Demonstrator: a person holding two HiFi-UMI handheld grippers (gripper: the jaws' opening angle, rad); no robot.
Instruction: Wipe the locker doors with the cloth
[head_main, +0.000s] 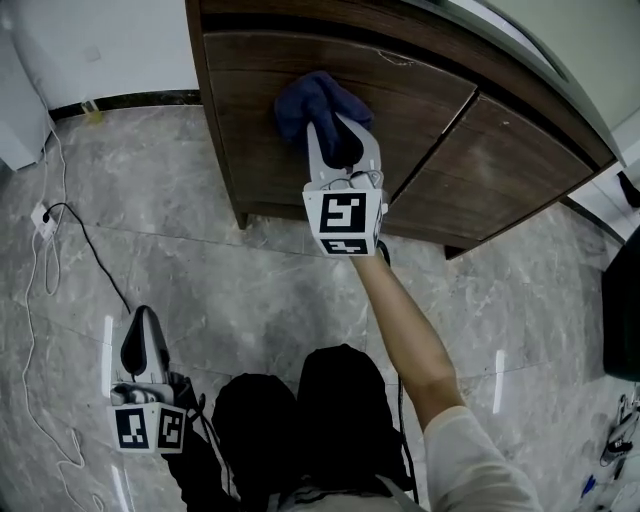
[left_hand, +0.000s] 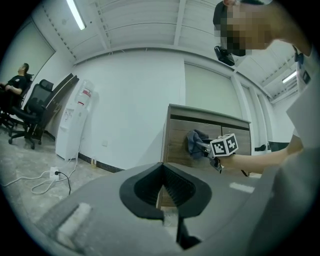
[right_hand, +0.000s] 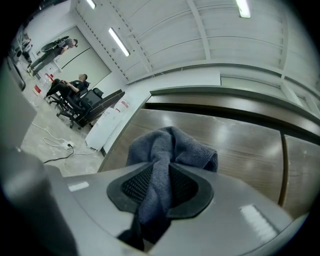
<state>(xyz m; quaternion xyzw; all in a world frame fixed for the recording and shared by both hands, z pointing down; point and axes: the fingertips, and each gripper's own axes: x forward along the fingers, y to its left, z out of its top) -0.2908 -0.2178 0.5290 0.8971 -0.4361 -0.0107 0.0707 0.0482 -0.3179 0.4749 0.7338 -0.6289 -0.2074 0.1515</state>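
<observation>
So the right claw (head_main: 340, 128) is clamped on a dark blue cloth (head_main: 318, 100). In the right gripper view you can see the cloth (right_hand: 172, 145) bunched up between the two ribbed pads (right_hand: 135, 182), with a tail of it hanging down through the claw (right_hand: 162, 172) and the rest puffed out in front. The puffed-out part is pushed against the left door (head_main: 260, 130) of the wooden locker (head_main: 225, 60). It sits in the upper part of that door, on the side towards the seam where the right door (head_main: 500, 170) begins. The person's bare forearm (head_main: 410, 320) reaches out to it, and the marker cube (head_main: 345, 222) faces up at the head camera.

The left claw (head_main: 148, 318) isn't doing anything. It hangs low on the left over the grey marble-look floor (head_main: 250, 290), well apart from the locker. In the left gripper view its jaws are closed with only a sliver between them and nothing held (left_hand: 162, 187). It points level at the locker, so that view also catches the cloth (left_hand: 195, 142) on the door and the right claw's marker cube (left_hand: 224, 145).

Other bits: a white power strip (head_main: 42, 220) with its cable lies on the floor by the wall, a white water dispenser (left_hand: 75, 120) stands against the wall, and a person sits in an office chair (left_hand: 20, 75) further off.
</observation>
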